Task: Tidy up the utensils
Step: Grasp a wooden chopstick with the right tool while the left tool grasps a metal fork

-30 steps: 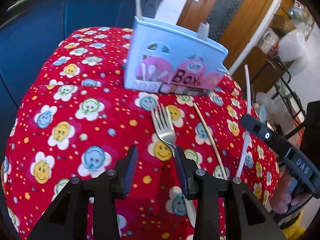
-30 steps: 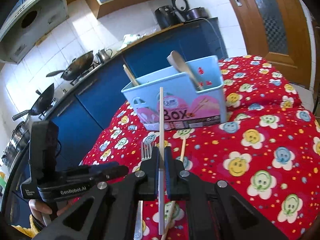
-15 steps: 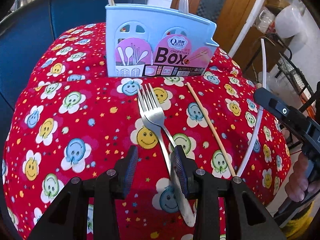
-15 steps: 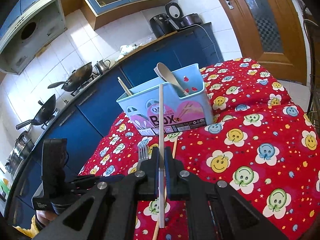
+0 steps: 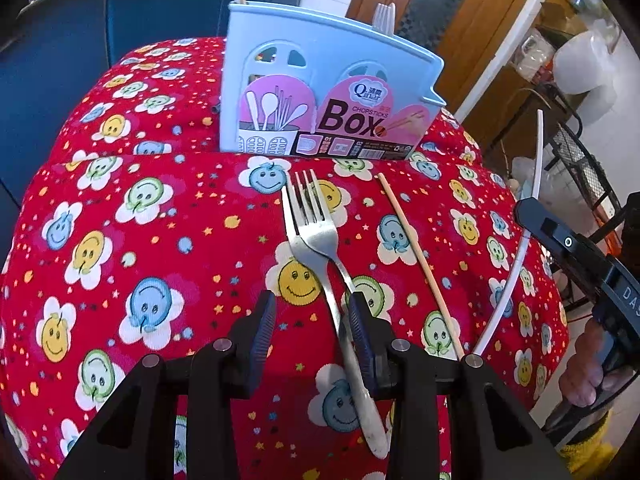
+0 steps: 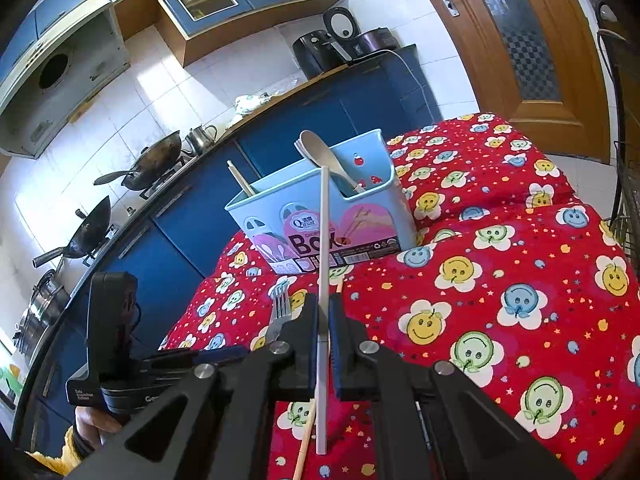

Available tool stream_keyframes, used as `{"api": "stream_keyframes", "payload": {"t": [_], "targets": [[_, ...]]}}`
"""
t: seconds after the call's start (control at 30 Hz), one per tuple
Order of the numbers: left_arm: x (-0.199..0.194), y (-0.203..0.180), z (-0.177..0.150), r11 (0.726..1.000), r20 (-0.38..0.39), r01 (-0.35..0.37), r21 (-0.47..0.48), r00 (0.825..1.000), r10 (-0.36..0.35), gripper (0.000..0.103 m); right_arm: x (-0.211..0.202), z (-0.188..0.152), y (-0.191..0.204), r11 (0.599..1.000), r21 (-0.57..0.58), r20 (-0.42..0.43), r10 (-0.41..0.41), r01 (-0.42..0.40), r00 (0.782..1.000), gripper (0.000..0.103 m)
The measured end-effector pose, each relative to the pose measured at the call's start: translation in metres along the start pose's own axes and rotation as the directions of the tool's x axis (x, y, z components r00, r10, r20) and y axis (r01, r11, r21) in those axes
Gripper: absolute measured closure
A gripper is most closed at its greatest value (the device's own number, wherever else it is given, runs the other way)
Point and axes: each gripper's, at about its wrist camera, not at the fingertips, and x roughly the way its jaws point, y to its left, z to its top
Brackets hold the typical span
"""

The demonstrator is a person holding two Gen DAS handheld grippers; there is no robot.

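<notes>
The right hand-held gripper (image 6: pixel 324 344) is clenched on a white chopstick (image 6: pixel 323 264), held upright before the blue chopsticks box (image 5: pixel 320 92). The left hand-held gripper (image 5: pixel 312 320) hovers released over the table (image 5: pixel 120 240) — two stacked forks (image 5: pixel 316 236) lie by its right finger, a wooden chopstick (image 5: pixel 416 256) at 2 o'clock.
</notes>
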Motion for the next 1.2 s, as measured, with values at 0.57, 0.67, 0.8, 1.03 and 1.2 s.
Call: {"api": "stream_keyframes", "payload": {"t": [0.57,0.67,0.8,1.03,1.2], "targets": [[0.006,-0.002,0.008,0.999,-0.007,-0.046,-0.006,0.999,0.046,0.064,-0.004,-0.001,-0.008,1.000,0.016,0.013,0.010,-0.010,1.000,0.096],[0.012,-0.008,0.015,0.996,-0.020,-0.081,0.028,0.996,0.082,0.064,-0.005,-0.001,-0.008,1.000,0.020,0.013,0.011,-0.011,1.000,0.096],[0.016,-0.008,0.023,0.994,-0.035,-0.100,0.040,0.994,0.101,0.067,-0.007,-0.003,-0.010,1.000,0.023,0.017,0.015,-0.015,1.000,0.096],[0.017,-0.004,0.028,0.998,-0.099,-0.051,0.024,0.994,0.053,0.090,-0.007,-0.003,-0.012,0.999,0.031,0.015,0.013,-0.013,1.000,0.095],[0.018,-0.003,0.027,1.000,-0.166,0.007,-0.026,0.986,-0.011,0.090,-0.006,-0.003,-0.009,1.000,0.026,0.014,0.014,-0.015,1.000,0.095]]}}
